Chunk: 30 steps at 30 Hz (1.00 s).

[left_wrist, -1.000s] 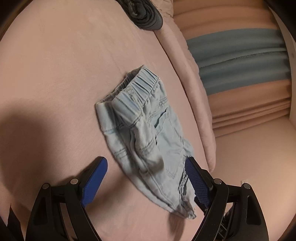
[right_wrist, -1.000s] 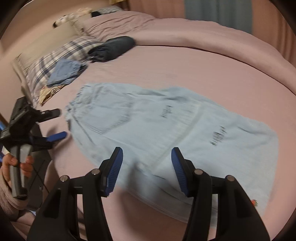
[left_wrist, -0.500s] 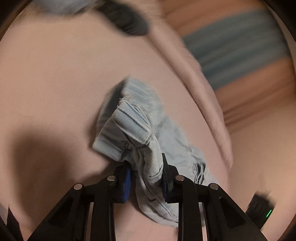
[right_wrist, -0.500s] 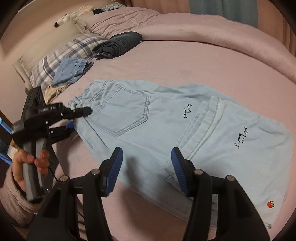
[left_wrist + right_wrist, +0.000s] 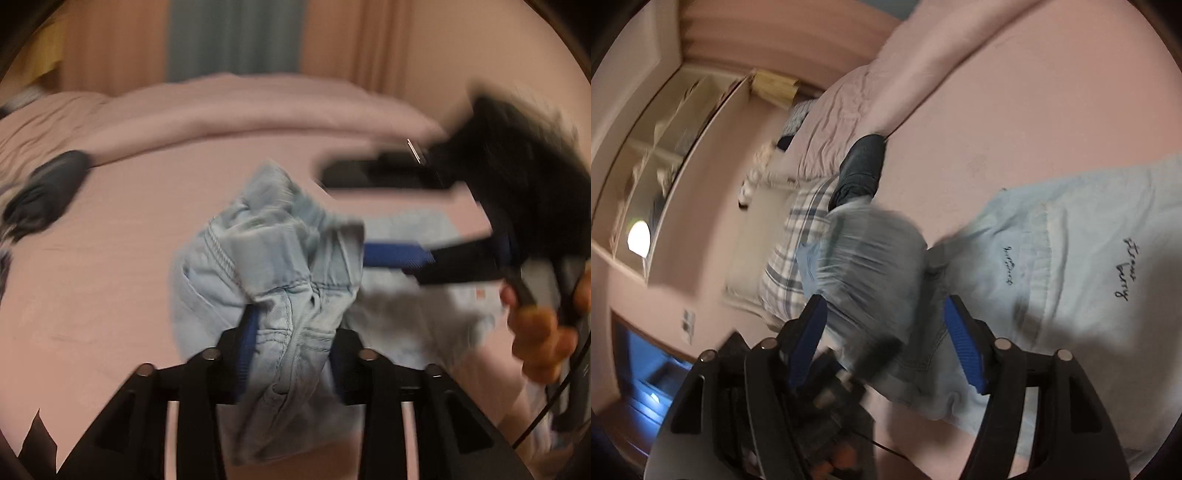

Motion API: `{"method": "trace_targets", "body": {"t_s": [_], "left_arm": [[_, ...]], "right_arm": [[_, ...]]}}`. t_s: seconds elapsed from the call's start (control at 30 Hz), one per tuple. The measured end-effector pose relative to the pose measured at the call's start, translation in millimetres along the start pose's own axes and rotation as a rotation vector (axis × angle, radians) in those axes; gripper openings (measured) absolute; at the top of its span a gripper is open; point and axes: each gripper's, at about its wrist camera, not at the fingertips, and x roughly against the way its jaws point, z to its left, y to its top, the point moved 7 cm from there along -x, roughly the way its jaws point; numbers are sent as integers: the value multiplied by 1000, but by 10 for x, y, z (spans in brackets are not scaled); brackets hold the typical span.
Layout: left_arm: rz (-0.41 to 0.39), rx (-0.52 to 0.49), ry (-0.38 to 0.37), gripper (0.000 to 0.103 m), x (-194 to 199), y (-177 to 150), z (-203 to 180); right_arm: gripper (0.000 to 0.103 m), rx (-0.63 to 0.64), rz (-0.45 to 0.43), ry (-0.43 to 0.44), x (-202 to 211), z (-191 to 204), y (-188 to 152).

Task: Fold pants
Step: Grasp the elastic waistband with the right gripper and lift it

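Note:
The light blue denim pants [image 5: 1082, 258] lie on the pink bed, their legs folded with black script lettering showing. My left gripper [image 5: 291, 350] is shut on the waistband end of the pants [image 5: 273, 258] and holds it bunched and lifted above the bed. In the right wrist view that raised bundle [image 5: 871, 258] is blurred, just beyond my right gripper [image 5: 886, 343], which is open around the pants' edge without clamping it. In the left wrist view the right gripper [image 5: 399, 254] is open beside the bundle.
A dark folded garment [image 5: 862, 166] lies at the head of the bed next to a plaid pillow [image 5: 798, 251]. A rolled pink duvet [image 5: 258, 107] runs along the far side. Curtains [image 5: 236, 37] hang behind the bed.
My left gripper closed on the waistband, then lifted and swung it up toward the pant legs. My right gripper rotated and moved close to the waistband end, still open.

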Motion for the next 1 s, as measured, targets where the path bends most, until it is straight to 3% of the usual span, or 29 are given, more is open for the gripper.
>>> {"method": "trace_targets", "body": {"t_s": [0.07, 0.13, 0.23, 0.33, 0.43, 0.47, 0.5, 0.63, 0.73, 0.83, 1.0], "left_arm": [[30, -24, -35, 58, -112, -29, -118], [42, -26, -67, 77, -125, -48, -194], [25, -4, -113, 86, 9, -44, -213], [-16, 78, -160, 88, 211, -96, -48], [-11, 210, -124, 88, 283, -243, 305], [-5, 244, -114, 88, 324, -341, 377], [6, 305, -97, 88, 328, -391, 532], [-20, 442, -124, 88, 411, -420, 798], [-46, 461, -147, 88, 487, -376, 804], [-50, 428, -164, 88, 515, -322, 645], [-22, 371, -214, 88, 419, -225, 284]], "right_arm": [[74, -48, -1, 6, 31, -103, -31], [76, -85, 19, -55, 22, -262, -79], [76, -143, 62, -90, -27, -453, -174], [76, -177, 81, -85, -66, -513, -163], [71, -141, 114, -122, -164, -466, -157], [59, -124, 129, -138, -214, -448, -132], [41, -105, 142, -152, -253, -423, -135], [28, 68, 150, -239, -345, -205, -67], [24, 143, 47, -182, -43, 154, 101], [23, 212, -56, -180, 398, 329, 245], [23, 181, -178, -220, 1106, 168, 345]]}}
